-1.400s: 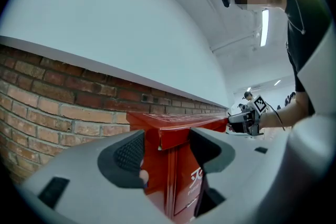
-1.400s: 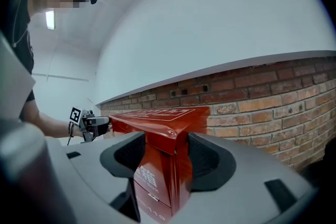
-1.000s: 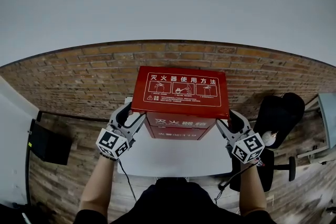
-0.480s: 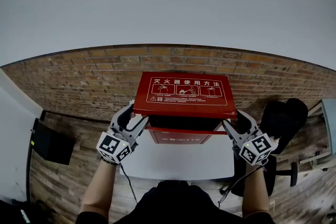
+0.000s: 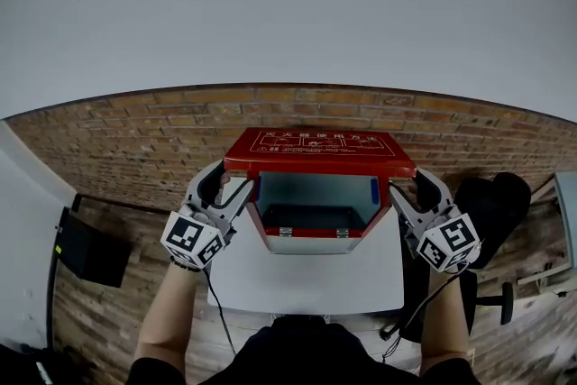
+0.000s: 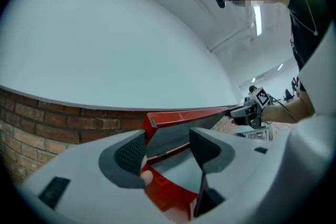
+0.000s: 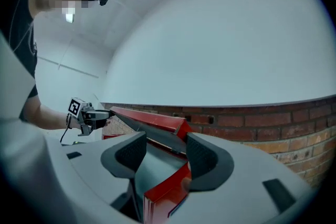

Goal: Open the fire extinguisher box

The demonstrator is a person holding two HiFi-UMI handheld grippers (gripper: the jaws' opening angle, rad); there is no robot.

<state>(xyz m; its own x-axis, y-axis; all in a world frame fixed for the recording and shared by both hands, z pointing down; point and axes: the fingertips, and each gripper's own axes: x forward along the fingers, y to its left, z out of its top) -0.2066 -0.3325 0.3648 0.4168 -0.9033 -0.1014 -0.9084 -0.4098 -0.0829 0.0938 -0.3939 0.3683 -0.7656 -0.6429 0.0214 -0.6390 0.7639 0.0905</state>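
While fingers (image 6: 128, 153) apart, left gripper (image 5: 230, 187), right gripper (image 5: 410, 190) at lid (image 5: 319, 154); white table (image 5: 306, 279), brick wall (image 5: 135, 140)

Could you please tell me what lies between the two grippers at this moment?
The red box, its lid raised, stands between the left gripper and the right gripper, as the head view shows.

Red fire extinguisher box (image 5: 311, 241), lid lifted

It stands on a white table (image 5: 306, 279) against a brick wall (image 5: 135, 140). Its lid (image 5: 317, 151), with white print on top, is raised at the front, exposing the grey interior.
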